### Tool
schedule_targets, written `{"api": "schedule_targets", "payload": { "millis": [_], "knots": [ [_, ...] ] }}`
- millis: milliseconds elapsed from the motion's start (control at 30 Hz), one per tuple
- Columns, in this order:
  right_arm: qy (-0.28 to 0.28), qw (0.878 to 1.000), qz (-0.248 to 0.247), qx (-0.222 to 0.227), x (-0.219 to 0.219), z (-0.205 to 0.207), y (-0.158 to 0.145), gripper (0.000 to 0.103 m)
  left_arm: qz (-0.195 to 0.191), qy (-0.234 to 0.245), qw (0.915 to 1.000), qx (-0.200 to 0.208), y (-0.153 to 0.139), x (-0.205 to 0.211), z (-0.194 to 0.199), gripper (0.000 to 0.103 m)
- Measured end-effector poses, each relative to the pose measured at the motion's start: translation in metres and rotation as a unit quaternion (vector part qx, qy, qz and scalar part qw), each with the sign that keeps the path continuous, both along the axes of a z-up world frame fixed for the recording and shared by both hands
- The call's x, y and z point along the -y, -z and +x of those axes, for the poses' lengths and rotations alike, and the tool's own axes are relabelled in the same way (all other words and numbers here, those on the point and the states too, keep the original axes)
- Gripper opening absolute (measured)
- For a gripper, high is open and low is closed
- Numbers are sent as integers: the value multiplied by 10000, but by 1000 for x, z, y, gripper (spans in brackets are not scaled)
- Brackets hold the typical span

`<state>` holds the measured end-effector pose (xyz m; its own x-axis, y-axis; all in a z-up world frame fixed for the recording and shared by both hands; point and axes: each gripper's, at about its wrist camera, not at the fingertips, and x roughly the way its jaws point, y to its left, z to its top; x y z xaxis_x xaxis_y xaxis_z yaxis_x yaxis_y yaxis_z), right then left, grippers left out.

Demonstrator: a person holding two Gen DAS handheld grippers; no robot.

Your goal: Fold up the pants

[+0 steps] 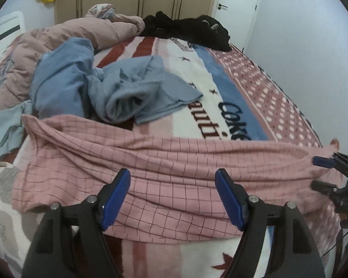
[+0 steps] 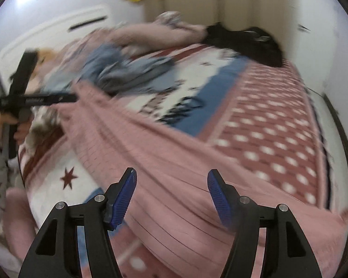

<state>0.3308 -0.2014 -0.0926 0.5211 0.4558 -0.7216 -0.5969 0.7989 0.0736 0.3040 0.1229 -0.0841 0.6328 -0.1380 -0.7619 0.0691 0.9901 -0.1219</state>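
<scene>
Pink checked pants [image 1: 174,162] lying lengthwise across bed [image 1: 278,106], seemingly flat, unheld

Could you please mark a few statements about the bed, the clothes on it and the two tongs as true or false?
1. The pink checked pants lie stretched across the bed. True.
2. The left tongs are clamped on the pants. False: their jaws stand open above the fabric.
3. A black garment lies at the bed's far end. True.
4. The blue clothes are neatly folded. False: they lie crumpled.
5. The right tongs are open. True.
</scene>
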Motion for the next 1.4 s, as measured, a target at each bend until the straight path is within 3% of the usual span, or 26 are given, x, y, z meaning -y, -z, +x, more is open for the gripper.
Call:
{"api": "schedule_targets", "payload": {
  "millis": [267, 333, 400, 433, 633, 767, 933, 1033, 1100, 1200, 1400],
  "knots": [
    [-516, 9973, -474, -214, -64, 33, 40, 47, -20, 22, 10000, 21, 19, -13, 5, 72],
    [-591, 9963, -569, -247, -70, 38, 43, 35, -40, -15, 10000, 63, 21, -19, 5, 72],
    [-533, 9953, -740, -331, -77, 47, 48, 10, -35, -56, 9999, 101, 23, -24, 5, 72],
    [-434, 9955, -761, -356, -78, 52, 48, 6, -36, -83, 9999, 132, 23, -25, 5, 72],
    [142, 9962, -835, -208, -81, 79, 40, 3, -184, -174, 9989, 390, 20, -39, 1, 72],
    [339, 9939, -1013, -274, -85, 101, 44, 3, -146, -350, 9985, 384, 24, -47, 8, 72],
    [454, 9923, -922, -684, -85, 128, 51, 6, -108, -528, 9981, 292, 27, -61, 12, 72],
    [526, 9894, -910, -1003, -83, 138, 51, 17, -92, -533, 9982, 275, 25, -64, 7, 75],
    [586, 9894, -882, -993, -76, 137, 42, 35, -60, -479, 9982, 341, 19, -63, 0, 75],
    [648, 9926, -699, -752, -51, 121, 13, 40, -90, -374, 9982, 456, 8, -58, -11, 77],
    [1324, 9890, -558, -348, 49, 75, -33, 52, -129, -120, 9971, 739, -12, -26, -24, 80]
  ]
}}
